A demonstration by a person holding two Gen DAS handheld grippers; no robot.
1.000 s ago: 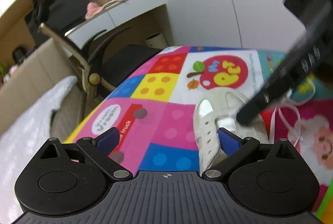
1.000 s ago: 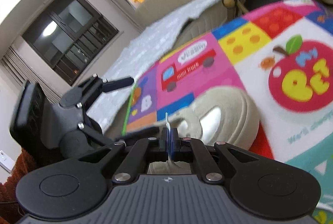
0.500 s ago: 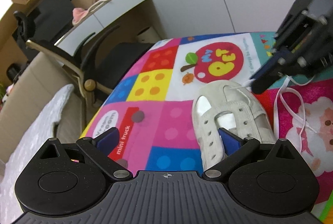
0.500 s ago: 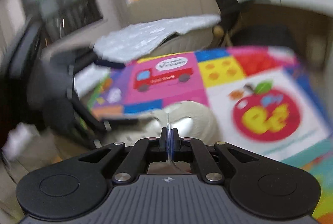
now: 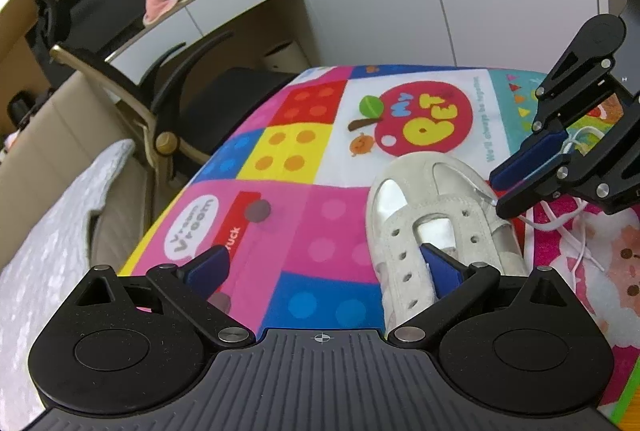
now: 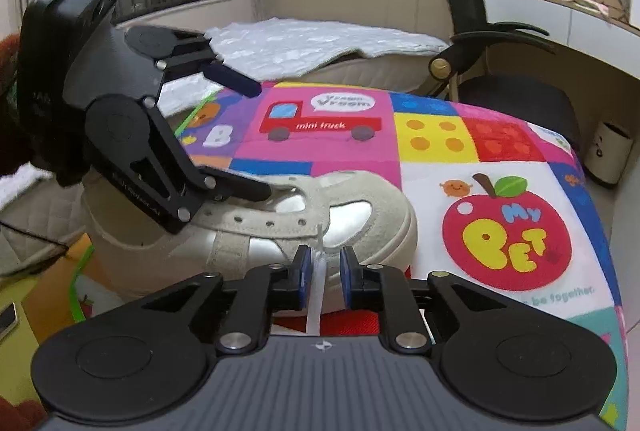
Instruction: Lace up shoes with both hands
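A pale grey shoe (image 5: 432,227) with empty eyelets lies on a colourful play mat (image 5: 296,151). My left gripper (image 5: 322,255) is open wide; its right finger rests inside the shoe's opening and its left finger hangs over the mat. In the right wrist view this gripper (image 6: 258,141) straddles the near eyelet flap of the shoe (image 6: 352,215). My right gripper (image 6: 323,259) sits at the shoe's side, jaws opening, with the white lace (image 6: 316,295) standing loose between the pads. From the left wrist view, the right gripper (image 5: 500,193) points at the shoe's right side, with the lace (image 5: 560,223) looped behind it.
A black office chair (image 5: 168,103) stands past the mat's far left edge, beside a desk (image 5: 224,3). A beige sofa with a white cover (image 6: 320,47) lies behind the mat. A small white bin (image 6: 610,155) sits on the floor at the right.
My right gripper has rolled upright and shifted beside the shoe. Its pads, earlier pinched on the lace, now stand apart. The left gripper has hardly moved.
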